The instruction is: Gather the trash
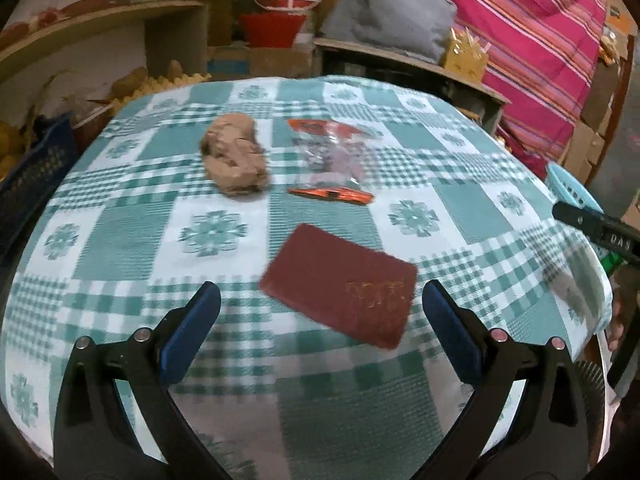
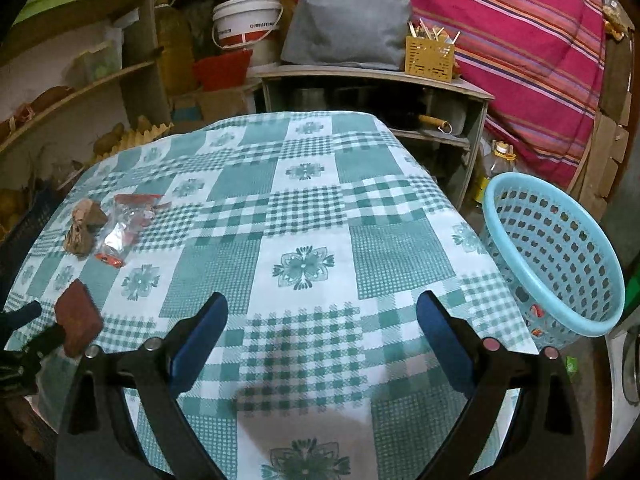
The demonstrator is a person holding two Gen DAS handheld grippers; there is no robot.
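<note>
A crumpled brown paper wad (image 1: 236, 154) lies on the green checked tablecloth (image 1: 120, 240), with a clear and orange plastic wrapper (image 1: 330, 156) to its right. A dark red booklet (image 1: 340, 284) lies nearer, just ahead of my left gripper (image 1: 320, 304), which is open and empty above the cloth. In the right wrist view the wad (image 2: 84, 224), the wrapper (image 2: 126, 228) and the booklet (image 2: 78, 320) sit at the left. My right gripper (image 2: 322, 312) is open and empty over the tablecloth (image 2: 304, 208). A light blue perforated basket (image 2: 552, 252) stands off the table's right edge.
The basket's rim (image 1: 568, 184) and the right gripper's black body (image 1: 600, 232) show at the left wrist view's right edge. Behind the table are shelves, a white bucket (image 2: 246, 20), a grey cushion (image 2: 348, 24), a yellow utensil holder (image 2: 430, 56) and a pink striped cloth (image 2: 520, 40).
</note>
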